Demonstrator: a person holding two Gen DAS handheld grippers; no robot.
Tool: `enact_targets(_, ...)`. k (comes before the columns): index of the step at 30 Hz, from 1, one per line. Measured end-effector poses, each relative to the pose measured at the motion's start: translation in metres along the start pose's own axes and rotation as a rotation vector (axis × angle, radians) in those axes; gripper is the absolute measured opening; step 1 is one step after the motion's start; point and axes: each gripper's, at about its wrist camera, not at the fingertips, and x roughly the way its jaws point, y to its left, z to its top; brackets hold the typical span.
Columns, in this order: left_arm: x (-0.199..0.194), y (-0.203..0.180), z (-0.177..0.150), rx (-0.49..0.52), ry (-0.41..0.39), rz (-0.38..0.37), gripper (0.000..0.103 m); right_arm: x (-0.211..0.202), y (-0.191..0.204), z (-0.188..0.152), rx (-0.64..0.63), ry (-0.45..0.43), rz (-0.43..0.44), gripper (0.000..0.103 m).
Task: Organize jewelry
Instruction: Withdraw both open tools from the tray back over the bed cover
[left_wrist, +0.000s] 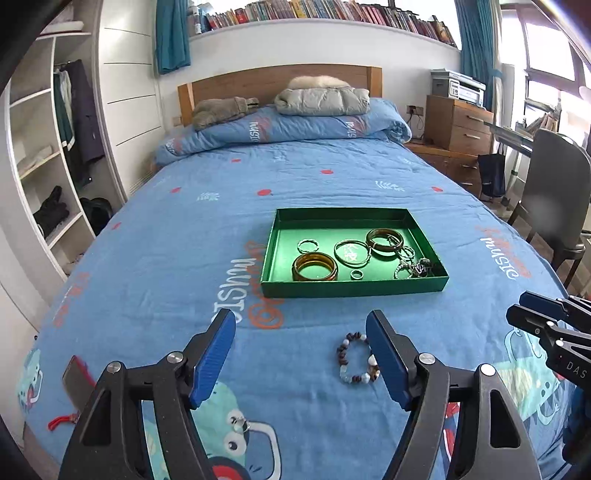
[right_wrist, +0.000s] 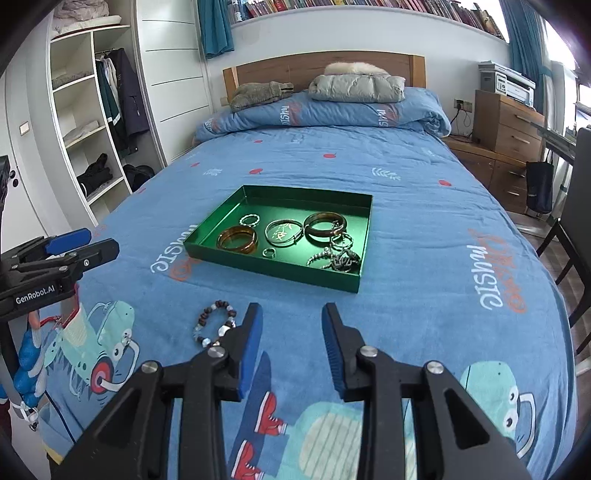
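A beaded bracelet (left_wrist: 357, 359) of rounded brown, pale blue and white beads is lying in a loose ring on the bed's (left_wrist: 177, 236) soft blue quilted cover, which is printed with cartoon figures and lettering. Ahead of it a shallow rectangular green tray (left_wrist: 352, 288) with thin, glossy walls is sitting on the same cover, holding an amber, glassy bangle (left_wrist: 314, 267), a darker brown bangle (left_wrist: 384, 240), a thin silvery hoop (left_wrist: 351, 253), a small twisted ring (left_wrist: 307, 244), a tiny plain ring (left_wrist: 356, 274) and a tangle of metallic chain pieces (left_wrist: 413, 266) bunched in the corner.

The left gripper (left_wrist: 301, 334) is hanging just over the cover with its jaws spread wide, ribbed blue pads on black plastic arms facing each other. The bracelet is lying inside that gap but hard against the right-hand jaw, whose pad is covering part of the loop; whether pad and beads are touching is difficult to tell from the left wrist view. The tray is lying straight ahead of the jaws, well beyond their tips.

The right gripper (right_wrist: 291, 317) is also holding its jaws apart, with nothing between them. In the right wrist view the bracelet (right_wrist: 214, 325) is lying just outside the left-hand jaw, its near edge slipping behind that jaw. The tray (right_wrist: 258, 264) is sitting ahead and slightly left of these jaws.

Each gripper is appearing only partly at the edge of the other's view, cut off by the frame
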Motion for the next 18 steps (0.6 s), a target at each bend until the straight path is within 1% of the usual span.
enact_targets(3, -0.025, 0.006, -0.015, -0.007, -0.01, 0.02, 0.075, -0.017, 0.008, -0.009, 0.004, -0.016, -0.001, 0.038)
enact_targets(5, -0.039, 0.008, -0.023, 0.001, -0.027, 0.048, 0.077, -0.027, 0.014, -0.015, 0.002, -0.023, 0.001, 0.038)
enact_targets(7, -0.052, 0.011, -0.029, 0.004, -0.043, 0.07, 0.082, -0.035, 0.02, -0.021, -0.004, -0.027, 0.002, 0.039)
enact_targets(12, -0.079, 0.016, -0.042, 0.007, -0.078, 0.097, 0.085, -0.048, 0.033, -0.034, -0.006, -0.026, 0.003, 0.04)
enact_targets(18, -0.098, 0.019, -0.053, 0.008, -0.102, 0.108, 0.086, -0.06, 0.044, -0.048, -0.002, -0.024, 0.002, 0.042)
